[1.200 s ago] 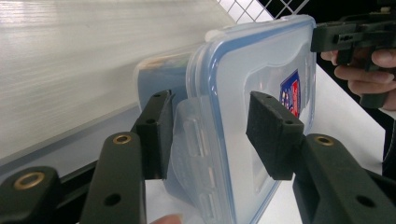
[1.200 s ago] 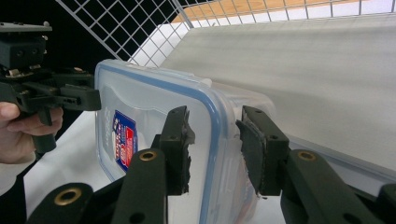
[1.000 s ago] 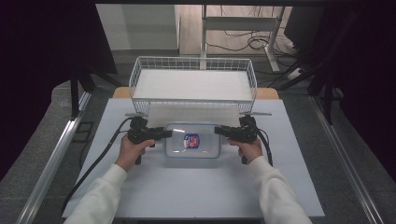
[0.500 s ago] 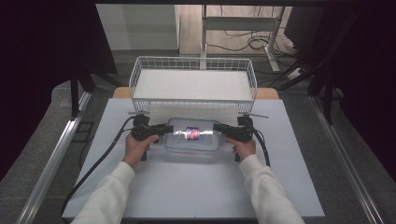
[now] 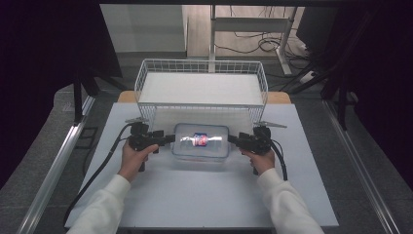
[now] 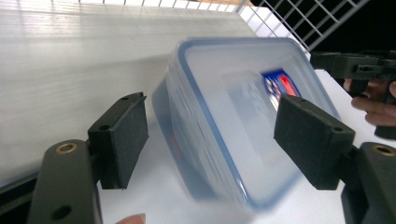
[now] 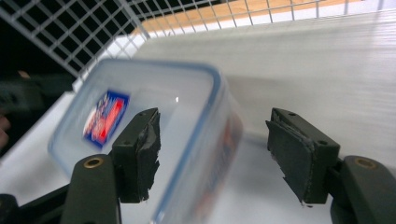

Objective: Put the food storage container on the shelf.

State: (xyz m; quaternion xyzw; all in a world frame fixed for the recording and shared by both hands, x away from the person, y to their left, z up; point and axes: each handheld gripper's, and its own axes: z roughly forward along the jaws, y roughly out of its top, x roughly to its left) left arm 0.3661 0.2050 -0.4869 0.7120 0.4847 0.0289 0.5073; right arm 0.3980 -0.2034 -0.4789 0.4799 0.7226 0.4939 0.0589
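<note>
A clear plastic box (image 5: 200, 141) with a blue-rimmed lid and a red and blue label lies on the white table, just in front of the wire basket. My left gripper (image 5: 168, 139) is at its left end and my right gripper (image 5: 234, 140) at its right end. In the left gripper view the box (image 6: 233, 107) reaches in between the left gripper's (image 6: 212, 126) open jaws, with a gap at the left pad. In the right gripper view the box (image 7: 154, 121) lies between the right gripper's (image 7: 212, 149) open jaws, and the right pad stands apart from it.
A white wire basket (image 5: 202, 66) with a pale floor stands at the table's far edge, right behind the box. Bare white table (image 5: 195, 195) lies between the person's forearms. Black cables trail off both grippers. Dark floor and metal rails flank the table.
Both grippers and the box between them have moved away from the person, up to the front of the wire basket. The jaws still stand wide.
</note>
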